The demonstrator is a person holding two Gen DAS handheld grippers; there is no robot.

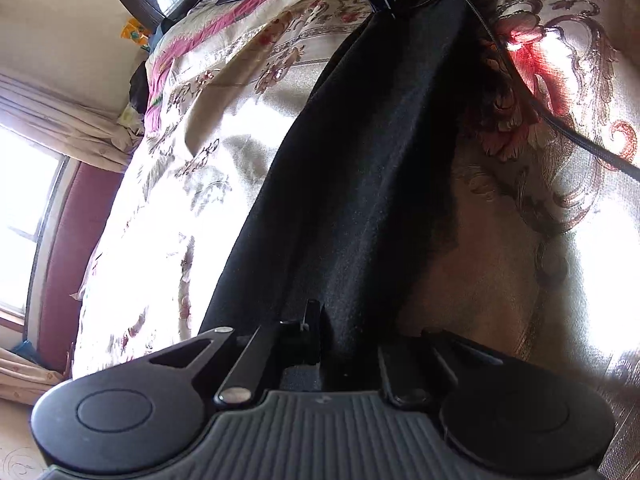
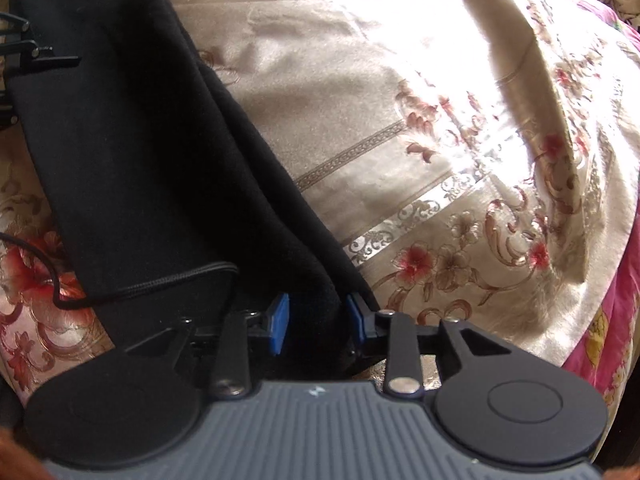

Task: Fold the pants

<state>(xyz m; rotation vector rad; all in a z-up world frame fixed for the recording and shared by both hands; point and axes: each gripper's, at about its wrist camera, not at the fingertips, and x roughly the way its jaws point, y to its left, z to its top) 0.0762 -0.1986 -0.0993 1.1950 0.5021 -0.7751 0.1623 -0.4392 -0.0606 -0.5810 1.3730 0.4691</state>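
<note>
At the left, the left gripper (image 1: 320, 332) is pinched nearly closed on one end of the long black fleece pants (image 1: 360, 160), which run as a narrow folded strip across the cream floral satin bedspread (image 1: 208, 208). That grip most likely anchors the end so the strip stays straight. At the far end the right gripper (image 2: 318, 322) points down at the bed with its blue pads (image 2: 280, 322) standing apart; black cloth lies between them, but the pads do not seem to press it (a release after laying the end down, I judge). A black braided cable (image 2: 160, 280) trails over the pants beside this gripper and could snag in the next fold. Further right lies bare bedspread, then a pink quilt (image 2: 612, 320) at the bed's edge, well clear.
</note>
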